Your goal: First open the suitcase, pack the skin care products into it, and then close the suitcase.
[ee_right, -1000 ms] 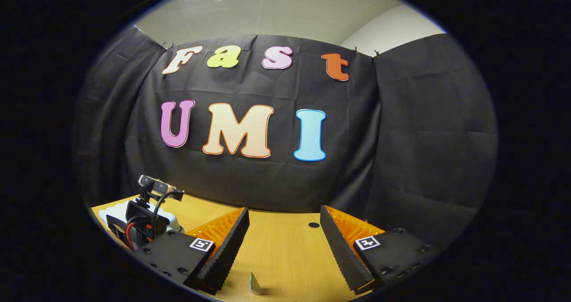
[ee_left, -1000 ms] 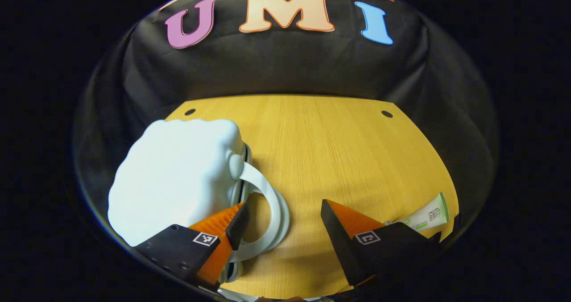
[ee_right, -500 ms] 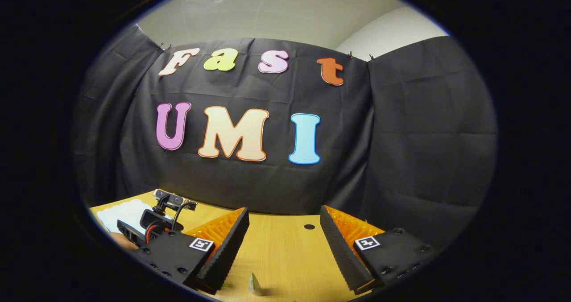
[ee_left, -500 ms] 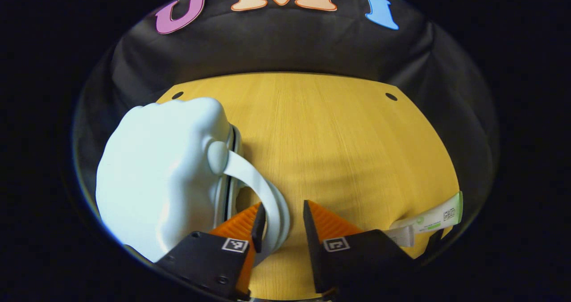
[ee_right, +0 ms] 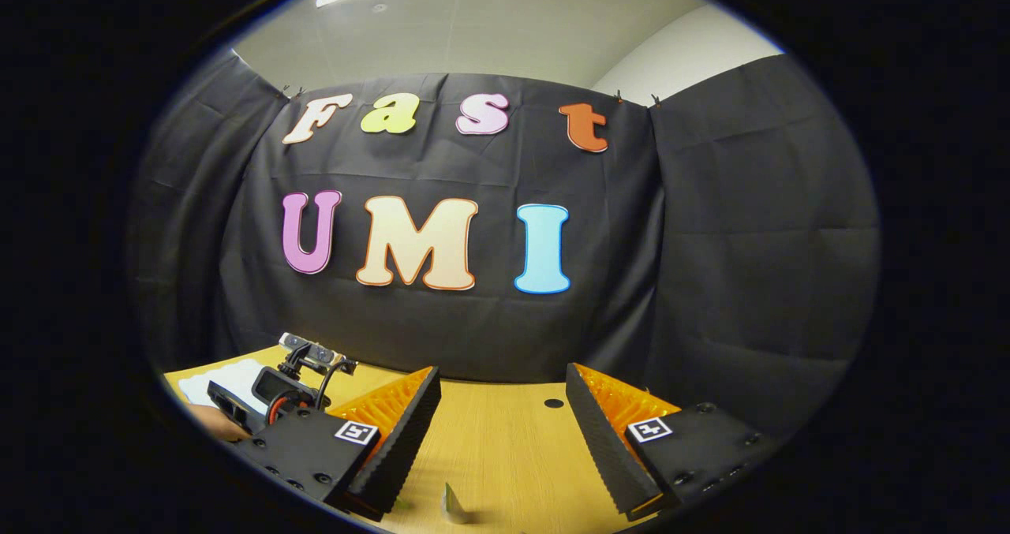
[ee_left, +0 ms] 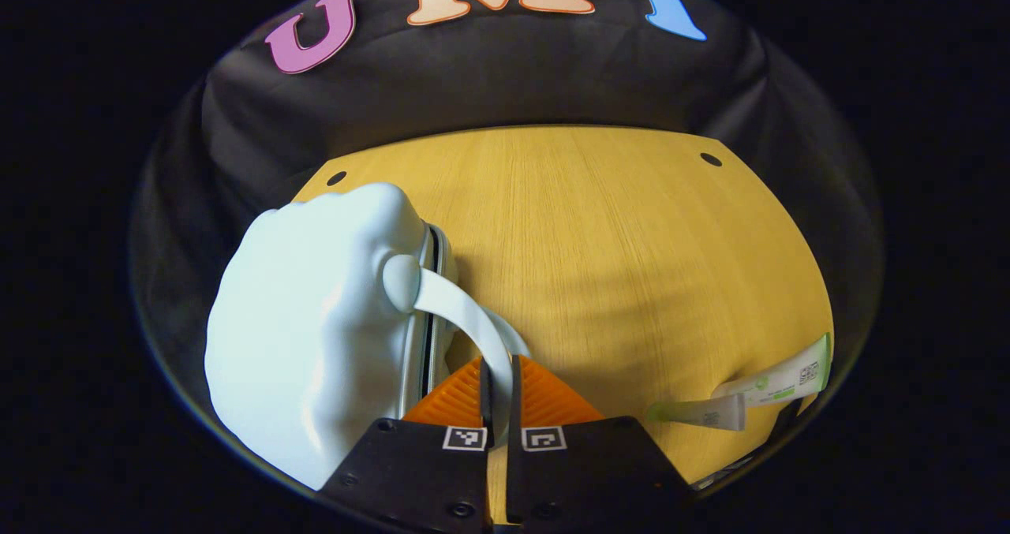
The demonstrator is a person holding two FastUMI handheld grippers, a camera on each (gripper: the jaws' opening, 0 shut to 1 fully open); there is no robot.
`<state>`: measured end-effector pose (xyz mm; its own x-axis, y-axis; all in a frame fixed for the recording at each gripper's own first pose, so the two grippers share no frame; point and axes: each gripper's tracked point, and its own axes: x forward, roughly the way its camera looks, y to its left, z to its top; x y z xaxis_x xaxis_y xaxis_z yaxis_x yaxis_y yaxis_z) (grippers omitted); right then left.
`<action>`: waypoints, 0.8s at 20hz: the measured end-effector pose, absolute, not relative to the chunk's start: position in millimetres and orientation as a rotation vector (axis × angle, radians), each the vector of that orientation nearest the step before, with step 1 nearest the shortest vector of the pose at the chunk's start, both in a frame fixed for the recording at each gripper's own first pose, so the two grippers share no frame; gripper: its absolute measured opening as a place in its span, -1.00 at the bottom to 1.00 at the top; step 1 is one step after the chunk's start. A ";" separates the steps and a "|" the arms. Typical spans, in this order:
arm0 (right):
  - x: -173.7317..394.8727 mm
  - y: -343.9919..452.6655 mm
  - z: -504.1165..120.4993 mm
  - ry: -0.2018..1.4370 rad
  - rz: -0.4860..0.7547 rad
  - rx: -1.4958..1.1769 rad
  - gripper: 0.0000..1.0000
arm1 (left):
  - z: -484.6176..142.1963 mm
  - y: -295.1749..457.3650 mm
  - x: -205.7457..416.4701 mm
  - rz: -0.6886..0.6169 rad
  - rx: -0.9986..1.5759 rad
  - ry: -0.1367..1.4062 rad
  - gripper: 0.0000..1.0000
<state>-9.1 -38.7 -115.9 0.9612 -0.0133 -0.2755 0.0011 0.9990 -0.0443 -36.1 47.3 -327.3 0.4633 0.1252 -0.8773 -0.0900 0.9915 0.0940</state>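
In the left gripper view a pale blue suitcase [ee_left: 316, 337] lies closed on the wooden table [ee_left: 615, 242] at the left. Its white curved handle [ee_left: 461, 313] arcs down between the fingers of my left gripper [ee_left: 499, 380], which is shut on it. Two skin care tubes, one white and green [ee_left: 777, 380] and one smaller [ee_left: 698, 413], lie at the table's right edge. In the right gripper view my right gripper [ee_right: 501, 439] hovers open over the table with nothing between its fingers. The end of a tube [ee_right: 451, 504] shows below it. Far left are the left gripper [ee_right: 284, 384] and the suitcase [ee_right: 225, 376].
The black cloth wall closes off the back of the table. A hand [ee_right: 217, 423] holds the left gripper at the lower left of the right gripper view. Small holes [ee_left: 710, 159] mark the table's far corners.
My left gripper moved onto the suitcase handle and closed from wide open to shut on it. The right gripper stayed open and barely shifted.
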 end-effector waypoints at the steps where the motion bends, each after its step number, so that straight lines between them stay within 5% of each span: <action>1: -8.7 -38.3 -115.9 0.278 -0.003 -0.041 0.97 | -323.6 49.1 -35.9 0.127 0.025 1.080 -0.99; 16: 6.6 -1.6 -120.7 0.270 0.053 0.010 0.97 | -192.3 89.8 -20.0 0.068 0.005 0.914 -0.99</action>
<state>6.6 -1.6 -120.7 0.9625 0.0535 -0.2661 -0.0508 0.9986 0.0168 -20.0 89.8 -192.3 0.6087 0.0613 -0.7911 -0.0572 0.9978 0.0333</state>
